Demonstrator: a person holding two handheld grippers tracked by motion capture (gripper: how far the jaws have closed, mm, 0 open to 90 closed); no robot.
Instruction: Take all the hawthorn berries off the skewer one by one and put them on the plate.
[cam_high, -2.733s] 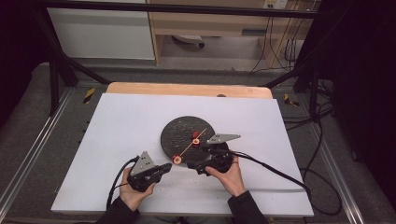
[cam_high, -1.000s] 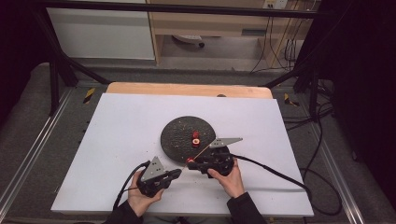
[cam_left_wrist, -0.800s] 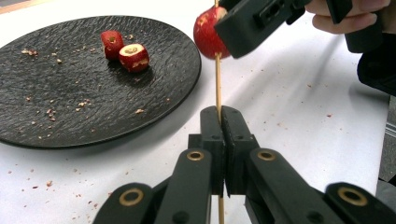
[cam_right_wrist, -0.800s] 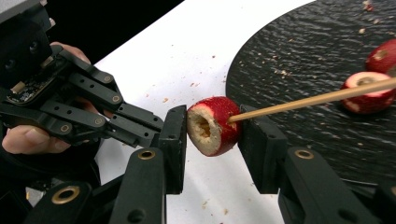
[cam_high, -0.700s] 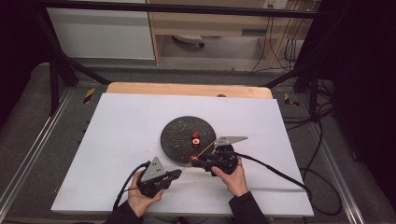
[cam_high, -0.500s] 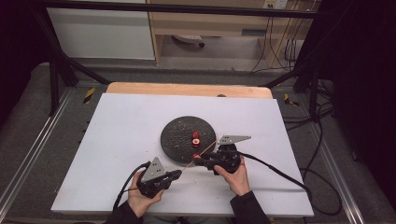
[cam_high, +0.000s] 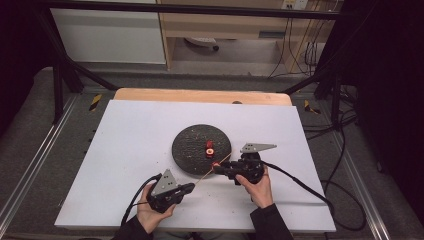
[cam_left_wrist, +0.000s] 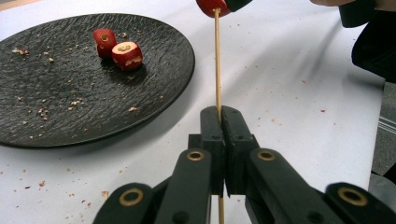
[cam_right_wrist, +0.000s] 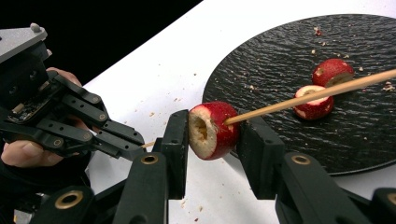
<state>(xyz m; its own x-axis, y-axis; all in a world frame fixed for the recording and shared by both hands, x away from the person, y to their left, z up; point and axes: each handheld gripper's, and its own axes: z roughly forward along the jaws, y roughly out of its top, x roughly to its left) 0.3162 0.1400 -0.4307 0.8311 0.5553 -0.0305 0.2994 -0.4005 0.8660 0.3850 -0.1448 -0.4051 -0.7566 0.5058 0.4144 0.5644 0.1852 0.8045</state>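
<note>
On rough black slate plate (cam_right_wrist: 280, 60), cored red fruit pieces (cam_right_wrist: 322, 102)

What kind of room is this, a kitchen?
Probably a lab or workshop set up for recording, not a kitchen: a white table inside a black metal frame, loose cables on the grey floor, and a plain cabinet behind.

White tabletop (cam_high: 125, 150), seen from above; a bare wooden strip (cam_high: 200, 96) runs along its far edge. A round black textured plate (cam_high: 187, 150) rests directly on the sheet, slightly right of centre. Fine reddish crumbs (cam_left_wrist: 285, 123) lie scattered on the white surface near the plate's right and near sides.
</note>
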